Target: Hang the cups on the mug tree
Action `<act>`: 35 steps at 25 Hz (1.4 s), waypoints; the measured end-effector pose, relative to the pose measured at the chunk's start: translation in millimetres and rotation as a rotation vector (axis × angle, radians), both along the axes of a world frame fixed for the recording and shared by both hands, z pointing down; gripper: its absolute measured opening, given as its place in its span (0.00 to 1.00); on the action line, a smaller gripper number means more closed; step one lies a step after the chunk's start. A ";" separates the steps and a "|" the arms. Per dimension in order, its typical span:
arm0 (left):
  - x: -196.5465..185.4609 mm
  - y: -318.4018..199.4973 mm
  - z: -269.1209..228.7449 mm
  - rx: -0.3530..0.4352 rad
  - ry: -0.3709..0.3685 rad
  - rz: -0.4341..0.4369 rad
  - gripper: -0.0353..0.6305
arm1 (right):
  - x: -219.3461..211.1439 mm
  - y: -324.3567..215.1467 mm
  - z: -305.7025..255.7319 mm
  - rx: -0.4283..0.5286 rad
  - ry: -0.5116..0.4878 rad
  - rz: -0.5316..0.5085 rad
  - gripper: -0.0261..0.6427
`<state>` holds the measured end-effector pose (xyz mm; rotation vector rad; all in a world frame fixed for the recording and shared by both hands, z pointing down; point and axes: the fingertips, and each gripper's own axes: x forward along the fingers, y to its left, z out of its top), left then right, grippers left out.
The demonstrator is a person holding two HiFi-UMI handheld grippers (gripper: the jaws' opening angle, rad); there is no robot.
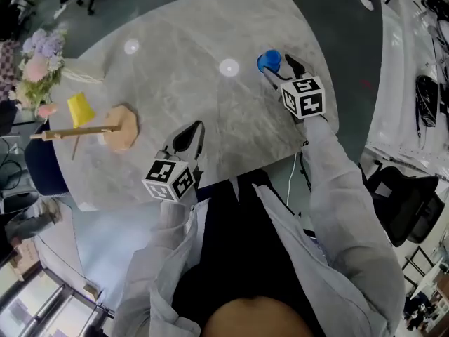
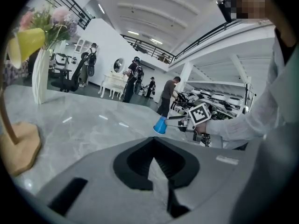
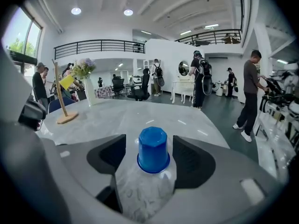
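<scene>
A blue cup stands upside down near the table's far right edge. My right gripper is open around it, and in the right gripper view the blue cup sits between the pads with a thin gap on each side. The wooden mug tree stands at the left with a yellow cup hanging on it; the right gripper view also shows the mug tree far off. My left gripper rests near the front edge, shut and empty. From the left gripper view I see the blue cup and the tree's base.
A white vase of flowers stands behind the mug tree at the table's left corner. The marble table is bare between the two grippers. People, chairs and motorbikes stand on the floor around it.
</scene>
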<state>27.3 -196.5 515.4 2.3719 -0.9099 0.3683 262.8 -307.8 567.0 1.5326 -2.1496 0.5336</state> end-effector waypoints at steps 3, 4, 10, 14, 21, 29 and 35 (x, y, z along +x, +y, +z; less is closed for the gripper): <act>7.1 -7.6 6.6 -0.007 -0.002 -0.021 0.05 | -4.3 -10.3 10.1 0.000 -0.021 -0.019 0.52; 9.4 -9.3 8.9 -0.010 -0.001 -0.026 0.05 | -5.3 -13.6 13.2 -0.001 -0.027 -0.021 0.52; 16.5 -10.2 22.1 -0.031 -0.011 -0.046 0.05 | -4.6 -27.2 23.1 0.016 -0.033 -0.009 0.44; 13.9 -7.2 28.3 -0.048 -0.018 -0.069 0.05 | -3.8 -29.3 24.6 0.023 -0.028 -0.019 0.43; 15.3 -7.4 13.6 -0.012 -0.007 -0.073 0.05 | -9.4 -26.2 1.2 0.056 -0.044 -0.048 0.43; -26.3 -8.6 -27.1 0.071 -0.004 -0.130 0.05 | -44.8 -26.7 -64.2 0.137 -0.062 -0.097 0.43; -81.6 8.5 -46.8 0.103 -0.019 -0.210 0.05 | -93.0 1.4 -100.5 0.167 -0.080 -0.144 0.42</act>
